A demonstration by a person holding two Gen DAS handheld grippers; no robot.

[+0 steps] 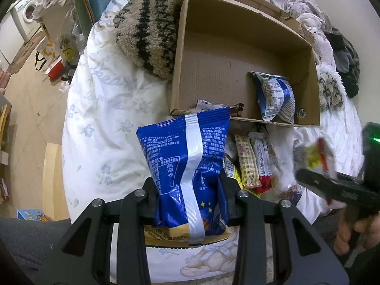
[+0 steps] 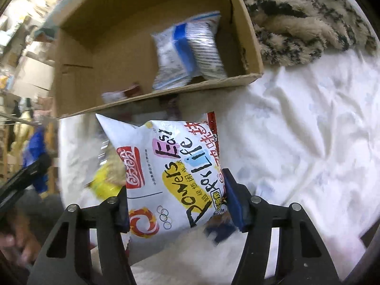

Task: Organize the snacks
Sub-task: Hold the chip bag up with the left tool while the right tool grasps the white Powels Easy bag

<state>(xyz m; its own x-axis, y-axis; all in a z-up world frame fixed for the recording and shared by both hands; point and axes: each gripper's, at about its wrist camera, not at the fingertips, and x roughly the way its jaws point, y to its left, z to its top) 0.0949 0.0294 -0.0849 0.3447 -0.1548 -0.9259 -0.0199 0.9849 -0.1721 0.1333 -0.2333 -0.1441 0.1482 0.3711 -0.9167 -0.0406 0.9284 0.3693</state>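
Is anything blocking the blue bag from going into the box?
Nothing visible blocks it. The left gripper holds the blue bag just short of the cardboard box, whose near wall is low; its big left section is mostly bare.

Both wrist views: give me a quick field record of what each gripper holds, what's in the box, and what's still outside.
left gripper: shut on blue bag, held upright
right gripper: shut on white bag
box: open cardboard, lying on the bed
box right compartment: one blue-and-white packet
box left compartment: small wrappers at the near wall, rest of the floor bare
outside box: bar pile on the bed by the near wall
beside box: striped blanket
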